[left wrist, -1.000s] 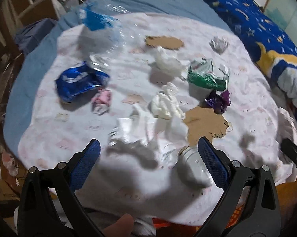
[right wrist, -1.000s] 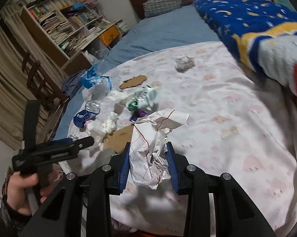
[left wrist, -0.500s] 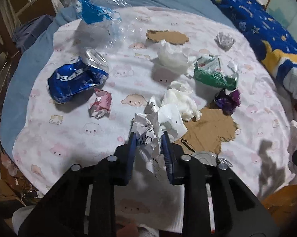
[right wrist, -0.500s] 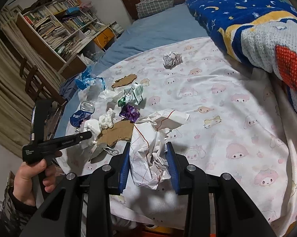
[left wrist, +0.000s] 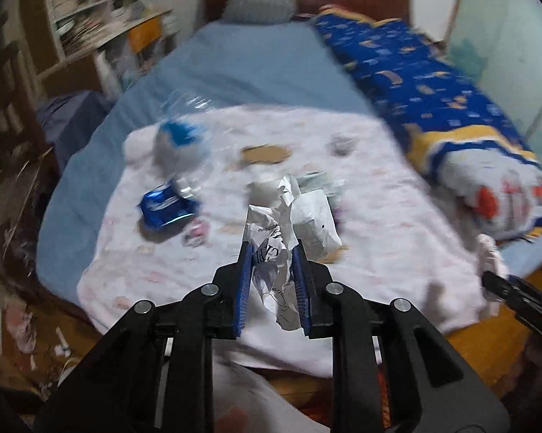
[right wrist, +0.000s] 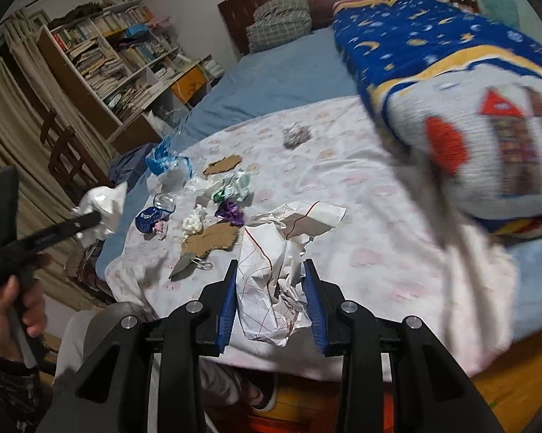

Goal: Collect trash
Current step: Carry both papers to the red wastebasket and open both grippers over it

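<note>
Two claws each clamp crumpled paper: left claw (left wrist: 271, 249), right claw (right wrist: 271, 270)

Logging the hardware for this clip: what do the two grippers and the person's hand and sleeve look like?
Both the left gripper and right gripper are matte black plastic linkages with silver pivot rivets and ribbed blue finger pads. No cables show. The left hand is bare, above a dark patterned sleeve.

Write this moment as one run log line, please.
left gripper: shut on crumpled printed paper | right gripper: shut on crumpled red-lined white paper
</note>
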`<state>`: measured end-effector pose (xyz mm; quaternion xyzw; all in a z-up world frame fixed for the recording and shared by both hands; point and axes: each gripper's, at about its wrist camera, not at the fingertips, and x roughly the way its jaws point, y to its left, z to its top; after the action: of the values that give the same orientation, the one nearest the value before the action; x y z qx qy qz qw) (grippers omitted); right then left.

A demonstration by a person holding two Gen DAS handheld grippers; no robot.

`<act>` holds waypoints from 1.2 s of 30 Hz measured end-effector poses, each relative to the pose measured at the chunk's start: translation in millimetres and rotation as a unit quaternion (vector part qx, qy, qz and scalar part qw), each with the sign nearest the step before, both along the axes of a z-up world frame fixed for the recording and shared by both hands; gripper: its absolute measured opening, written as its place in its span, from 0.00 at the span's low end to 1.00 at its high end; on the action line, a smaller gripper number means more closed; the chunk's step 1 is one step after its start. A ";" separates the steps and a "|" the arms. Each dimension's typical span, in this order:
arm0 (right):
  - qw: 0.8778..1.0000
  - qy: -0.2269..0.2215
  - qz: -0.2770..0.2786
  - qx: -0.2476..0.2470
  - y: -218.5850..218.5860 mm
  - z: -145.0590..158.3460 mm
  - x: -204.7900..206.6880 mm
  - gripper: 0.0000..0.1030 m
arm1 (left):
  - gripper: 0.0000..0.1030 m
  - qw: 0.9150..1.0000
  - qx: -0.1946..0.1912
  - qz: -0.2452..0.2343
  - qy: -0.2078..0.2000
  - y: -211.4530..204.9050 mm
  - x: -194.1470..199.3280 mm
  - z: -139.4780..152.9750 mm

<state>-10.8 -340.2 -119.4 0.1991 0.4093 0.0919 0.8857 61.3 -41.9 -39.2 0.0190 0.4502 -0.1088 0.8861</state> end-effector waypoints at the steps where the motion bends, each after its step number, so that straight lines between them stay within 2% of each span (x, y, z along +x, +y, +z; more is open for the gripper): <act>1: 1.000 -0.002 -0.010 -0.003 -11.5 7.3 -15.1 0.34 | 0.21 1.000 -0.008 -0.013 -0.002 -7.3 -5.8 4.9; 4: 0.999 -0.003 -0.033 -0.011 -34.5 18.1 -47.4 0.34 | 0.21 0.997 -0.020 -0.071 -0.006 -45.4 -29.3 16.3; 6: 0.999 0.001 -0.048 -0.025 -50.1 19.8 -70.2 0.34 | 0.22 0.996 -0.012 -0.085 -0.014 -60.9 -36.5 15.1; 9: 0.998 0.009 -0.066 -0.018 -66.6 13.4 -89.5 0.34 | 0.21 0.993 -0.022 -0.111 0.017 -82.1 -37.8 1.0; 11: 0.997 0.012 -0.075 -0.019 -74.0 13.2 -104.4 0.34 | 0.21 0.991 -0.023 -0.132 0.023 -96.4 -45.8 -1.8; 15: 0.995 0.041 -0.083 -0.026 -87.6 5.9 -139.8 0.34 | 0.21 0.977 -0.032 -0.205 0.053 -143.7 -79.0 -13.3; 18: 0.992 0.072 -0.102 -0.027 -98.4 -11.8 -164.2 0.34 | 0.21 0.958 -0.030 -0.268 0.099 -188.6 -109.2 -38.2; 21: 0.985 0.118 -0.127 -0.024 -113.8 -44.5 -192.0 0.34 | 0.21 0.933 -0.010 -0.324 0.159 -229.8 -135.7 -78.3; 22: 0.980 0.139 -0.138 -0.018 -120.8 -62.9 -204.3 0.34 | 0.21 0.922 0.000 -0.343 0.181 -244.6 -143.2 -96.1; 25: 0.969 0.184 -0.163 0.010 -136.7 -110.6 -223.1 0.34 | 0.21 0.902 0.056 -0.369 0.217 -280.2 -152.2 -150.6; 29: 0.955 0.235 -0.172 0.055 -141.7 -180.1 -236.3 0.34 | 0.21 0.871 0.154 -0.377 0.273 -306.6 -163.0 -236.6; 32: 0.949 0.263 -0.159 0.068 -131.2 -223.7 -234.4 0.34 | 0.21 0.849 0.208 -0.379 0.303 -308.2 -172.4 -282.5; 34: 0.946 0.279 -0.148 0.078 -122.9 -248.8 -230.3 0.34 | 0.21 0.839 0.229 -0.375 0.320 -306.1 -174.9 -304.6; 36: 0.941 0.295 -0.140 0.091 -113.6 -273.8 -224.5 0.34 | 0.22 0.834 0.248 -0.368 0.328 -302.1 -174.3 -322.6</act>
<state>-235.3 -453.8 -393.2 0.3522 0.6101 -0.0592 0.7073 -113.0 -344.0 -361.8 0.3653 0.6859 -0.3115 0.5468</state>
